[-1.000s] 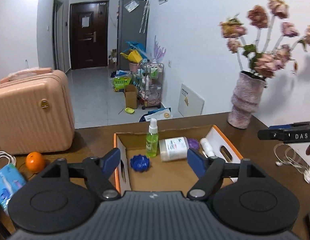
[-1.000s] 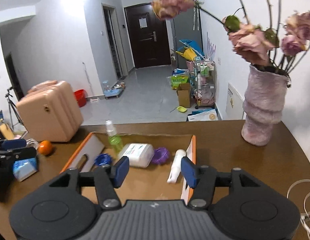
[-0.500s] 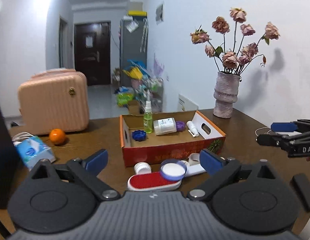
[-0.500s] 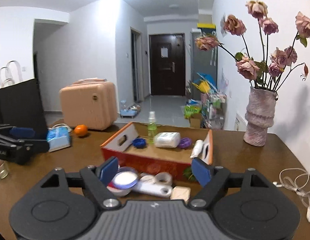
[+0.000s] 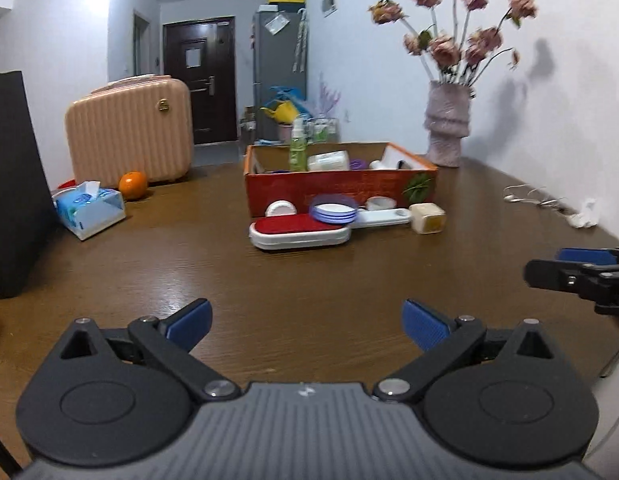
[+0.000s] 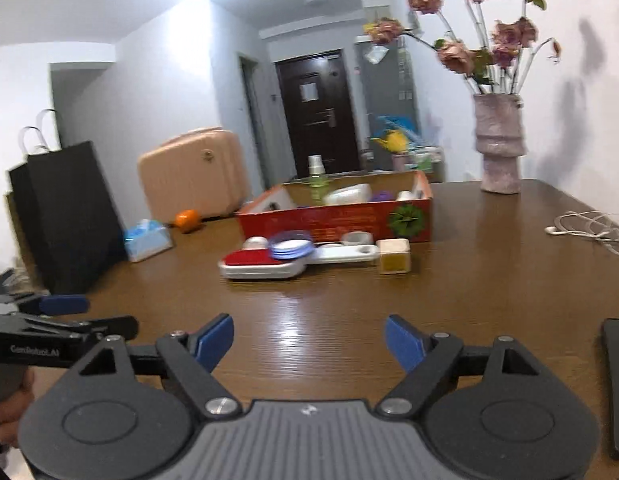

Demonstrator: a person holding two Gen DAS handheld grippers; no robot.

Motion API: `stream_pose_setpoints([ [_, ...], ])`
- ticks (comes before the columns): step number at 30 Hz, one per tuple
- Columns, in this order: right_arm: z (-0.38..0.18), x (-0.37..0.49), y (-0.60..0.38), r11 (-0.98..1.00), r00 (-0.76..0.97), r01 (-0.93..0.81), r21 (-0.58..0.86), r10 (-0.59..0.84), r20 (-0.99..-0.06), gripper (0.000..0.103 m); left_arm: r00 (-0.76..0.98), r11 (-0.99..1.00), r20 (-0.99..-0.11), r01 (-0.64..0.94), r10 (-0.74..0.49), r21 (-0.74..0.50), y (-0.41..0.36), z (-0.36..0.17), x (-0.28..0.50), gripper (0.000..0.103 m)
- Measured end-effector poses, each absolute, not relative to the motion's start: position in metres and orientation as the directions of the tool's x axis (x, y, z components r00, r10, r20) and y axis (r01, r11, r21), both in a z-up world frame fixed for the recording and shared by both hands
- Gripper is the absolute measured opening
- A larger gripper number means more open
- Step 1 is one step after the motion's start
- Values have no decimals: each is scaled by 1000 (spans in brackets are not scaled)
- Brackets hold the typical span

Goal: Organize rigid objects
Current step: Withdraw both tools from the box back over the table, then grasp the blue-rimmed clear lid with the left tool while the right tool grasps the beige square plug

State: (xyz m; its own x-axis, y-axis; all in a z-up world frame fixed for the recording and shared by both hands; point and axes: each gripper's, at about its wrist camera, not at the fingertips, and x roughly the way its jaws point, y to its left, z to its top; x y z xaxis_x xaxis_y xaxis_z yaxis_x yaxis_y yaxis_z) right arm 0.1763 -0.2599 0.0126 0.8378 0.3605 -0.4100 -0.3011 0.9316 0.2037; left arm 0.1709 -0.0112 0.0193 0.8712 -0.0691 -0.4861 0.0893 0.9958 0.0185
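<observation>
An orange cardboard box (image 5: 341,189) (image 6: 337,218) stands mid-table and holds a green spray bottle (image 5: 298,148), a white jar (image 5: 328,161) and other small items. In front of it lie a red-topped white case (image 5: 299,230) (image 6: 263,265), a purple lid (image 5: 334,210) (image 6: 290,245), a white flat piece (image 5: 383,217), a white cap (image 5: 280,209) and a cream cube (image 5: 428,218) (image 6: 394,255). My left gripper (image 5: 307,324) is open and empty, well short of them. My right gripper (image 6: 309,342) is open and empty too, also near the table's front.
A vase of dried roses (image 5: 447,130) stands at the back right. White earphone cable (image 5: 537,200) lies right. A tissue pack (image 5: 89,208), an orange (image 5: 132,185), a pink suitcase (image 5: 129,132) and a black bag (image 6: 69,216) are left. A dark phone (image 6: 617,384) lies near right.
Both grippers have drawn back from over the box toward the table's near edge and dropped lower. The box and the loose items now lie far ahead. Both stayed open.
</observation>
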Motion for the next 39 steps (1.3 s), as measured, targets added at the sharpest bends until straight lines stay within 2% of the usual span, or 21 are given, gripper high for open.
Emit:
stream_pose_setpoints([
  [5,7,189,-262,938,849,-267,223,338,-406,81,874,997,-480,80,-79,-19,-14,18,191,103],
  [9,3,213,-262,955,853,-230,185,289,-434,81,869,996,-488,84,-82,-17,-17,13,216,103],
  [16,-3,267,-260,963,839,-227,147,270,-471,66,879,996,-470,88,-75,6,-29,11,287,103],
  [24,-12,352,-257,978,830,-185,92,206,-518,65,888,989,-457,115,-60,95,-55,-10,387,102],
  [27,-18,385,-253,985,825,-156,75,172,-539,65,879,988,-468,136,-89,69,-58,-16,409,101],
  [30,-27,410,-250,987,811,-141,79,161,-563,65,869,989,-482,144,-111,31,-60,-21,424,94],
  [32,-33,423,-249,986,804,-140,93,168,-571,59,858,988,-499,152,-121,22,-61,-24,429,87],
  [36,-40,436,-249,985,794,-130,112,171,-583,56,853,986,-511,156,-104,59,-66,-32,432,74],
  [37,-42,438,-249,984,789,-130,122,178,-588,51,855,985,-508,159,-108,59,-66,-32,432,68],
  [39,-46,440,-250,980,774,-143,137,197,-602,40,845,983,-517,181,-133,43,-67,-33,432,68],
])
